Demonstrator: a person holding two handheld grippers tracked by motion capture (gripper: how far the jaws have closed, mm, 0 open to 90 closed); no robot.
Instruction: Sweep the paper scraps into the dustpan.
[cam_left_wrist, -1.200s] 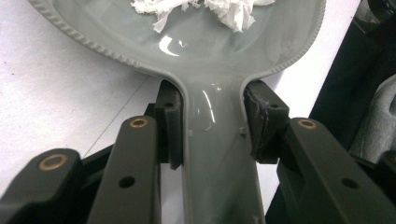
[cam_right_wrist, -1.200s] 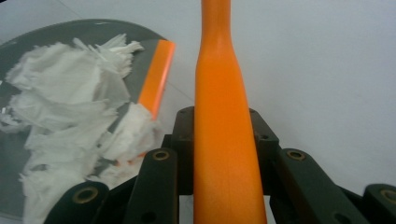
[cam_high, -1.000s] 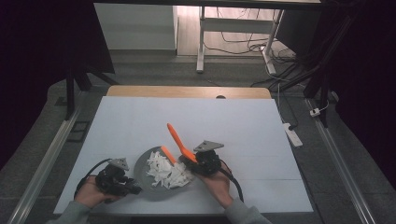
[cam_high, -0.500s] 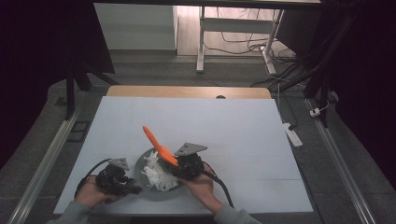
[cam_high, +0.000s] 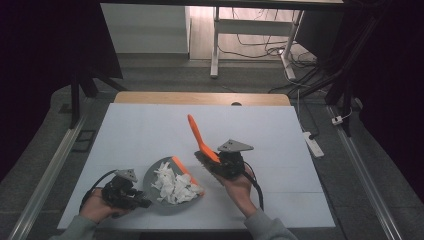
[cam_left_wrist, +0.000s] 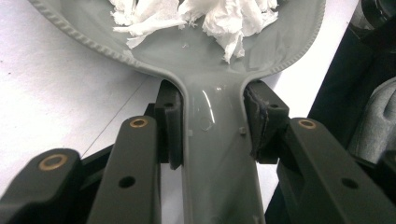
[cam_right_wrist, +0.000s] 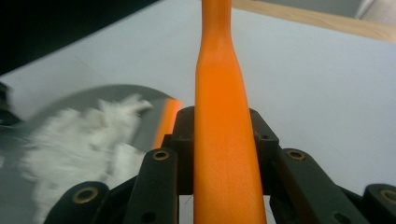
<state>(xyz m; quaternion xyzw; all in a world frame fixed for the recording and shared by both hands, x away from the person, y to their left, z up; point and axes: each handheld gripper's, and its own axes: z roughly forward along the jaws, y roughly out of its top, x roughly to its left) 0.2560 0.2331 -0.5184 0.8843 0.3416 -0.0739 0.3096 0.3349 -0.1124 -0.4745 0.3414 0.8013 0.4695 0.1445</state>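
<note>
A grey dustpan (cam_high: 153, 183) lies on the white table near its front edge, with a pile of white paper scraps (cam_high: 175, 185) in it against its orange lip (cam_high: 184, 170). My left gripper (cam_high: 141, 202) is shut on the dustpan handle (cam_left_wrist: 217, 140), its pads (cam_left_wrist: 170, 126) pressing both sides. To the right of the pan, my right gripper (cam_high: 206, 160) is shut on the orange brush handle (cam_high: 197, 135), which slants up and away over the table. In the right gripper view the handle (cam_right_wrist: 222, 116) runs up between the jaws, with the scraps (cam_right_wrist: 79, 140) at the left.
The white table sheet (cam_high: 260, 125) stretches bare to the wooden far edge (cam_high: 200, 98). A white power strip (cam_high: 312, 142) lies off the table's right side. Metal rails (cam_high: 50, 170) run along both sides.
My right gripper swung the orange brush left over the pan, then drew back right and lifted off it. The left gripper and dustpan stayed still.
</note>
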